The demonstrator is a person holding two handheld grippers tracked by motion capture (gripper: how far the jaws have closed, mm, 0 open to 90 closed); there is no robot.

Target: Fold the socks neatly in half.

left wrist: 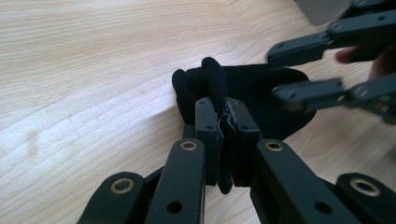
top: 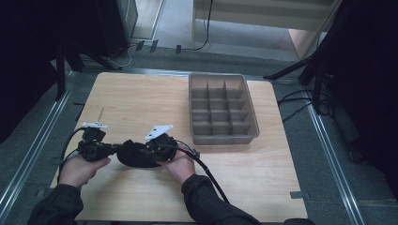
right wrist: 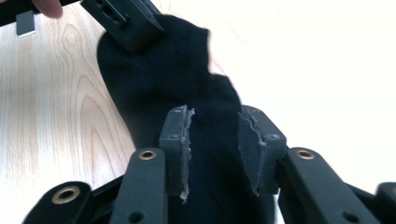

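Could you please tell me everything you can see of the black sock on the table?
The black sock is soft knit fabric, lying crumpled on the wooden table near its front edge, left of the grey divided tray. The left gripper is shut on a bunched fold at one end; the right gripper is open, its jaws either side of the other end.

The left gripper [left wrist: 226, 122] pinches a black sock [left wrist: 254, 91] on the wooden table [left wrist: 84, 70], right gripper [left wrist: 299, 70] just beyond.

Bare tabletop [top: 141, 101] beside divided tray [top: 224, 108]
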